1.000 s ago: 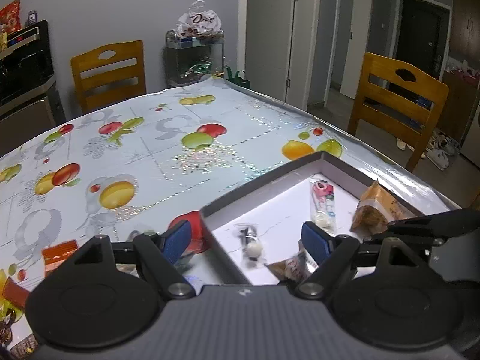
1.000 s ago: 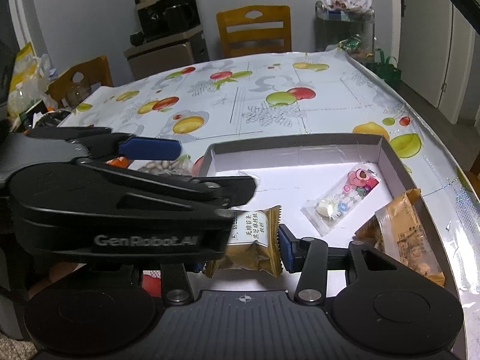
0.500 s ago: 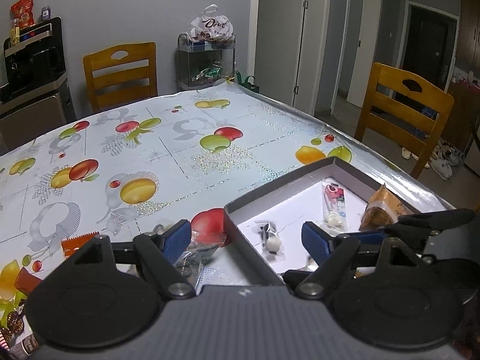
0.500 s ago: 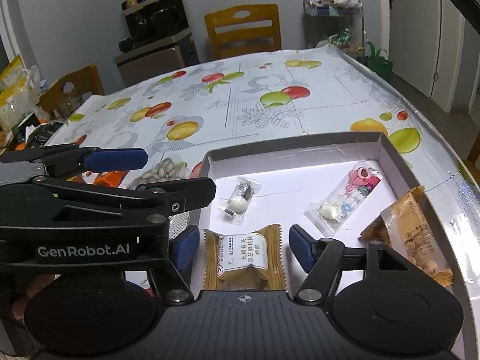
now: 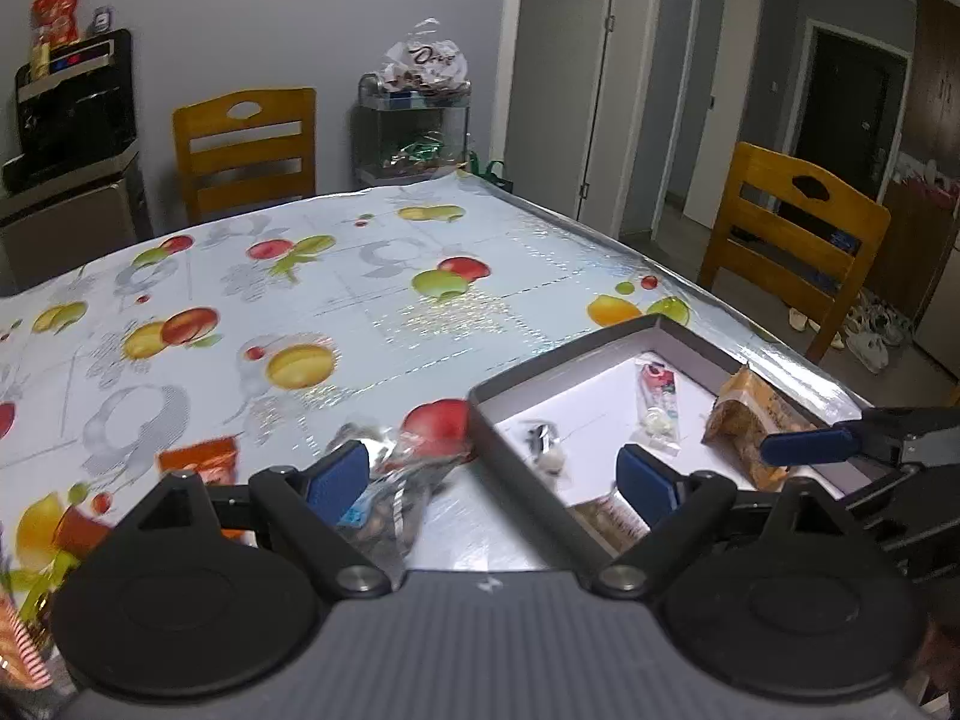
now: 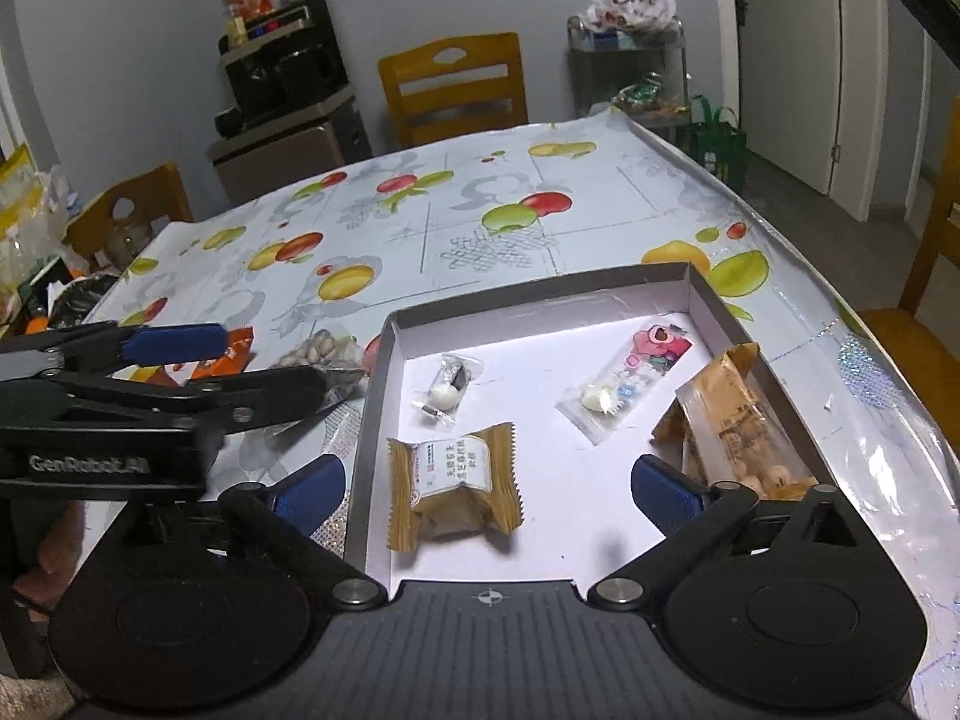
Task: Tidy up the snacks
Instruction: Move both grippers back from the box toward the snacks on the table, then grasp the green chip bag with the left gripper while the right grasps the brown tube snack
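Note:
A shallow grey box (image 6: 702, 294) with a white floor sits on the fruit-print table; it also shows in the left wrist view (image 5: 540, 360). In it lie a tan wrapped cake (image 6: 453, 489), a small clear candy packet (image 6: 444, 393), a long clear packet with pink sweets (image 6: 630, 378) and a tan biscuit bag (image 6: 738, 426). My right gripper (image 6: 487, 489) is open above the tan cake, not touching it. My left gripper (image 5: 493, 475) is open and empty over the box's left wall. A clear bag of nuts (image 5: 390, 498) lies under its left finger, outside the box.
An orange snack packet (image 5: 198, 456) lies on the table left of the nuts. More packets crowd the table's near-left corner (image 5: 24, 648). Wooden chairs (image 5: 246, 150) stand at the far side and the right (image 5: 792, 252). A cart (image 6: 630, 78) holds a candy bag.
My right gripper opened and let the tan cake go onto the box floor, then drew back. My left gripper shifted left, from over the box toward the nut bag.

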Available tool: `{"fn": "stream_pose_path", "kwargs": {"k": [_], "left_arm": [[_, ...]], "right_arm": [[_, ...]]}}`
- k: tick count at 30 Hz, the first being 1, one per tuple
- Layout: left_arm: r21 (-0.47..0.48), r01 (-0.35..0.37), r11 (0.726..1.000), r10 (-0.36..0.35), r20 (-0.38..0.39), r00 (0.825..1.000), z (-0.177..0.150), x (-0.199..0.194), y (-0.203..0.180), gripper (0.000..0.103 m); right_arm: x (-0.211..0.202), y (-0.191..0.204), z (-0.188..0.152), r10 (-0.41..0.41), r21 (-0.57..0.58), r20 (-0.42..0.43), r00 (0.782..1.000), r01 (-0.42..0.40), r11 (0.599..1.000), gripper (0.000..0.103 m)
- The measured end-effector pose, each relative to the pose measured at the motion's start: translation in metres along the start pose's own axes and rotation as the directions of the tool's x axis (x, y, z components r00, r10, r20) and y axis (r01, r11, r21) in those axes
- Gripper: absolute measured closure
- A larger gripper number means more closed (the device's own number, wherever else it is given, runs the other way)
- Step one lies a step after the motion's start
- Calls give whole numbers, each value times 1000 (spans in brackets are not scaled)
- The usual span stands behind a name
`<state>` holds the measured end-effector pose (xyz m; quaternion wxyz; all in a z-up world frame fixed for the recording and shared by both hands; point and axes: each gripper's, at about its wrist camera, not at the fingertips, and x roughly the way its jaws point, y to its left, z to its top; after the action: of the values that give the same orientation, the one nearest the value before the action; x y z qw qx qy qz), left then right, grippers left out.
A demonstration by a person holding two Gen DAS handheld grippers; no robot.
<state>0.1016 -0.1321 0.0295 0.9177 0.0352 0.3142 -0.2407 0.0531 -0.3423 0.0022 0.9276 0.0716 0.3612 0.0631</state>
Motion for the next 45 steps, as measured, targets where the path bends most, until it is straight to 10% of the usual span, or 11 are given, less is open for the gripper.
{"fn": "stream_pose_path", "kwargs": {"k": [21, 45], "left_arm": [[-66, -156, 986, 158, 32, 987, -74, -110, 96, 11], [-254, -425, 869, 457, 82, 886, -110, -149, 218, 9]], "right_arm": [[1, 85, 1, 73, -129, -20, 997, -75, 989, 0], [27, 208, -15, 169, -375, -134, 977, -207, 904, 0]]}}
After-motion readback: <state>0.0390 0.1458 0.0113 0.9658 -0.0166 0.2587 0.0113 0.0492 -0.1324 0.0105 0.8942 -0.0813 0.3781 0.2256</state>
